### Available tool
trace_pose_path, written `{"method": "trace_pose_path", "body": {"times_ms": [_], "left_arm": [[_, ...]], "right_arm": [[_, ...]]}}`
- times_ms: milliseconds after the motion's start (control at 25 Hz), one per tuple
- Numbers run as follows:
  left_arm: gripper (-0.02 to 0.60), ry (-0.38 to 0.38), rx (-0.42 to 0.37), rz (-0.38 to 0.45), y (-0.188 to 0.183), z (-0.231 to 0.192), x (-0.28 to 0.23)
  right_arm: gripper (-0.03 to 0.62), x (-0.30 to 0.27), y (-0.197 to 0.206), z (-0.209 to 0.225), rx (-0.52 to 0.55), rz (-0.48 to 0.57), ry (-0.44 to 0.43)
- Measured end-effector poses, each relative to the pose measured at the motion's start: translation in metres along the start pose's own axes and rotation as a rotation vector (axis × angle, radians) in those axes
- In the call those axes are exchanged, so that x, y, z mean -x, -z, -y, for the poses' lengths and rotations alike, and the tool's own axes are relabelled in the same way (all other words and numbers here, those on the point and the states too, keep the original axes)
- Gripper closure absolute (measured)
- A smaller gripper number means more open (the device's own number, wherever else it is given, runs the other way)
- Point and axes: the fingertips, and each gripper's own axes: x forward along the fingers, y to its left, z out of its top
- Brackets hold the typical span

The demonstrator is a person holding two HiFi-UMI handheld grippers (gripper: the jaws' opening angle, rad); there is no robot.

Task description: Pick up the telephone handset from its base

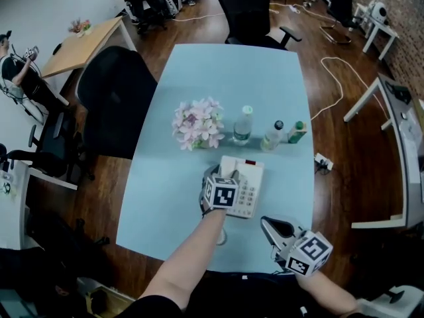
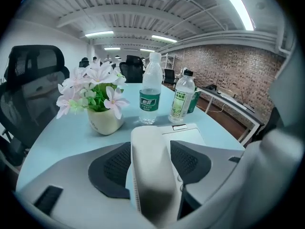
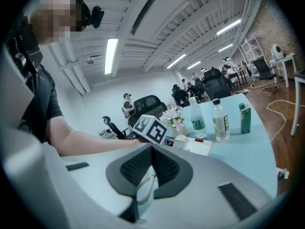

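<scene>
Head view: at the far left, a black office chair (image 1: 116, 101) is drawn up against the left edge of the pale blue table (image 1: 159, 204). A pot of pink and white flowers (image 1: 197, 124) is set on the table just right of that edge. Nearer the person, the left gripper (image 1: 220, 176) is held over the left side of the white phone base (image 1: 250, 184). In the left gripper view, the telephone handset (image 2: 151, 175) is seen standing lengthwise between the two jaws, whose dark pads (image 2: 112, 171) are closed against its sides. Whether the handset is clear of the base cannot be told. Behind the base, a row is formed by a clear water bottle (image 1: 243, 126), a second bottle (image 1: 272, 136) and a green carton (image 1: 297, 132). At the right, the right gripper (image 1: 270, 225) is held near the table's near edge, well apart from the base. In the right gripper view its jaws are brought together with nothing gripped, and a coiled cord (image 3: 146, 189) is glimpsed beyond them.
</scene>
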Motion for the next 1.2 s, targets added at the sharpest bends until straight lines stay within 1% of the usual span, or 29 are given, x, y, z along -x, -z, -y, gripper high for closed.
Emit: {"method": "trace_pose_path", "body": {"times_ms": [160,320,600,760,1000,1200], "left_arm": [[0.324,-0.032,-0.019,-0.019,0.005,-0.003,-0.013],[0.324,-0.043,0.006,-0.028,0.009,-0.003,-0.016],[0.339,-0.051,0.024,-0.028,0.006,-0.004,-0.009],[0.341,-0.048,0.012,0.003,-0.002,0.001,0.002],[0.341,-0.013,0.047,0.052,-0.009,0.005,0.034],[0.341,0.002,0.041,0.108,-0.018,0.006,0.063]], "right_arm": [[0.580,-0.002,-0.003,0.000,0.012,0.001,-0.009],[0.580,0.009,0.000,0.005,0.009,0.002,0.006],[0.580,0.028,-0.001,0.008,0.006,0.025,0.039],[0.580,0.033,-0.003,0.003,0.015,0.041,0.042],[0.580,0.038,-0.004,-0.007,0.025,0.063,0.055],[0.580,0.042,-0.004,-0.019,0.038,0.079,0.064]]}}
